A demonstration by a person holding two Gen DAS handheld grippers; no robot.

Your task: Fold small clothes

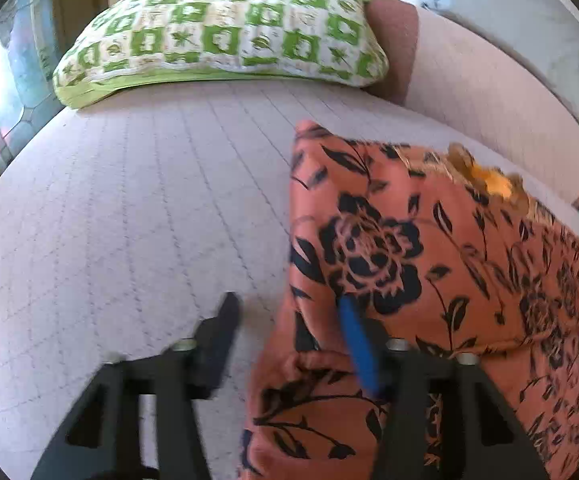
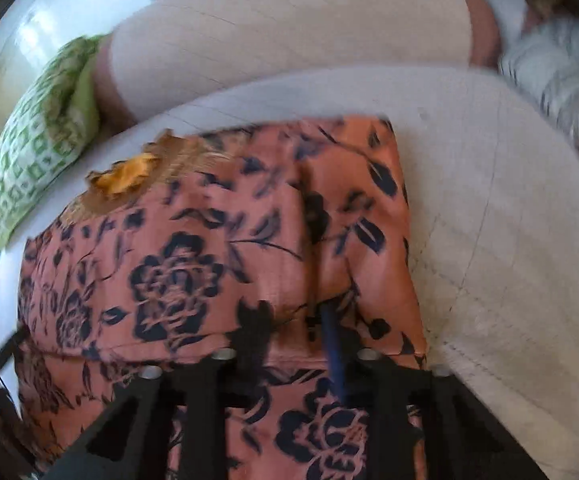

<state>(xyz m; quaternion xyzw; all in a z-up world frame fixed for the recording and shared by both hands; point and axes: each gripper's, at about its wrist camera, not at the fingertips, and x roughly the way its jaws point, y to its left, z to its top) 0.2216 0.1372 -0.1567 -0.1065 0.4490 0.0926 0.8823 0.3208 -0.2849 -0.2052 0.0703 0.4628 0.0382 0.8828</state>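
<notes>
An orange garment with a black flower print (image 1: 429, 248) lies folded on the pale quilted bed, a yellow trim at its far edge (image 1: 493, 184). My left gripper (image 1: 289, 312) is open at the garment's left edge: one finger rests on the bed, the blue-padded finger on the cloth. In the right wrist view the same garment (image 2: 193, 248) fills the middle. My right gripper (image 2: 293, 316) is open above its near right part, jaws apart over the cloth and holding nothing.
A green and white patterned pillow (image 1: 225, 28) lies at the head of the bed; it also shows in the right wrist view (image 2: 37, 148). A pale bolster (image 2: 289, 40) lies along the far side. Grey-white cloth (image 2: 561, 80) is bunched at the right.
</notes>
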